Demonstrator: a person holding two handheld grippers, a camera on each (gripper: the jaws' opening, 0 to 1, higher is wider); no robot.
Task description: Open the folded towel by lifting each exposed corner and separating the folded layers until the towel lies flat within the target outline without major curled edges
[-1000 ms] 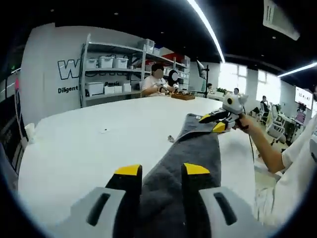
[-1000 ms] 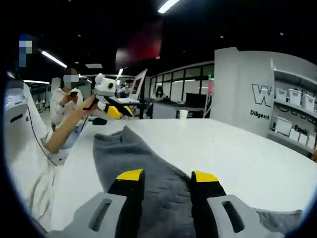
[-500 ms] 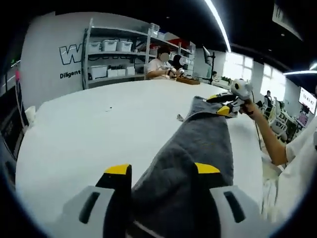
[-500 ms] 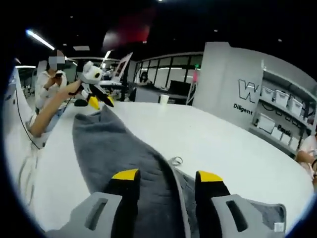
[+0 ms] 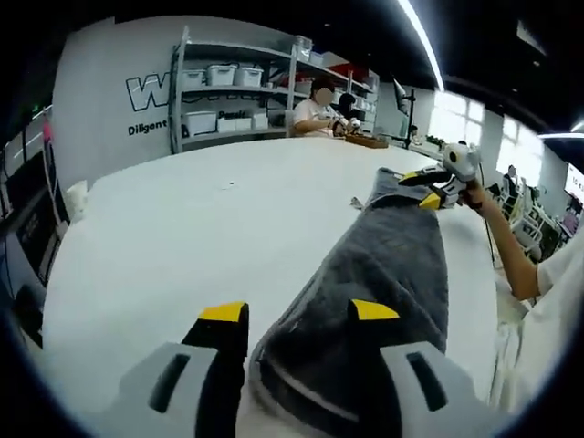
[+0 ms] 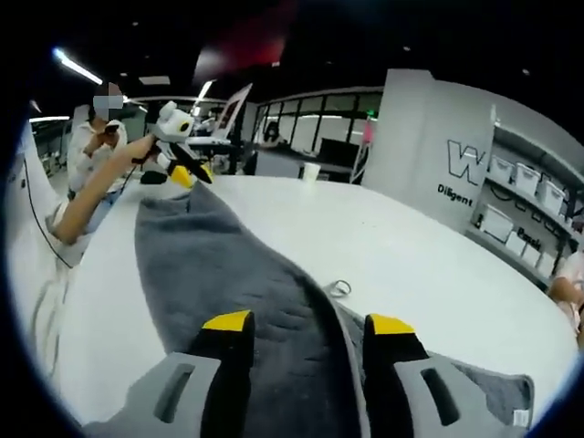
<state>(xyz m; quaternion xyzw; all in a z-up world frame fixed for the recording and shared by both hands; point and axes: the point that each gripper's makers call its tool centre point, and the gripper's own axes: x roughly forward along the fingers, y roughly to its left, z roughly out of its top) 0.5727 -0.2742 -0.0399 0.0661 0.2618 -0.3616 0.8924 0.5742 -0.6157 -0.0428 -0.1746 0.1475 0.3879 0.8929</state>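
Observation:
A grey towel [image 5: 392,265] stretches over the white table [image 5: 182,219] between both grippers. My left gripper [image 5: 299,315] is shut on its near end, where a folded edge bulges between the jaws. In the left gripper view the right gripper [image 5: 436,187], held by a person's hand, grips the far end. In the right gripper view the towel [image 6: 219,255] runs from my right gripper [image 6: 310,324], shut on it, to the left gripper [image 6: 180,162] at the far end. A lower layer lies on the table with a small tag [image 6: 520,418] at its corner.
A small metal loop [image 6: 339,288] lies on the table beside the towel. A paper cup [image 6: 312,172] stands near the far edge. Shelves with white bins [image 5: 224,78] line the wall. People sit at the table's far end [image 5: 321,99]. The person's arm [image 5: 506,251] reaches in from the right.
Both cameras have shifted. The towel between the grippers has spread wider and sunk closer to the table. Both grippers keep their hold on its ends.

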